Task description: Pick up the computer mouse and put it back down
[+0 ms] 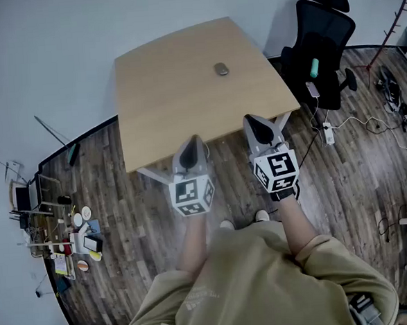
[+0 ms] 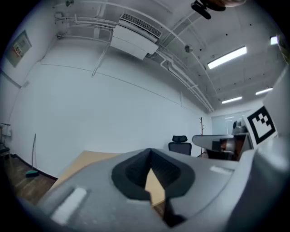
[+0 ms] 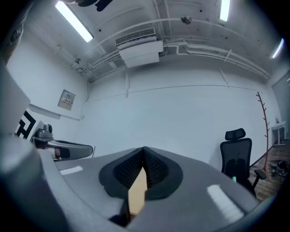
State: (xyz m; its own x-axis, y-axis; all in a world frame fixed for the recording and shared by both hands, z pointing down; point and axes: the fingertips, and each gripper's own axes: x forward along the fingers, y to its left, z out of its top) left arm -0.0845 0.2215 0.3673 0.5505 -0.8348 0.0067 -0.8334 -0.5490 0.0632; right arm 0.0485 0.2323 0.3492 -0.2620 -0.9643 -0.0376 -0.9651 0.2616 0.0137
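Note:
The small grey computer mouse (image 1: 221, 69) lies on the light wooden table (image 1: 165, 105), toward its far side. Both grippers are held level in front of the table's near edge, well short of the mouse. In the head view my left gripper (image 1: 193, 141) hangs over the near edge and my right gripper (image 1: 255, 121) is beside it, nearer the table's right corner. My left gripper (image 2: 150, 152) has its fingertips touching with nothing between them. My right gripper (image 3: 143, 150) is likewise shut and empty. Neither gripper view shows the mouse, only a strip of tabletop.
A black office chair (image 1: 319, 53) stands by the table's right corner. A power strip (image 1: 329, 135) and cables lie on the wooden floor to the right. A cluttered rack (image 1: 73, 240) stands at the left wall. A coat stand (image 1: 391, 30) is far right.

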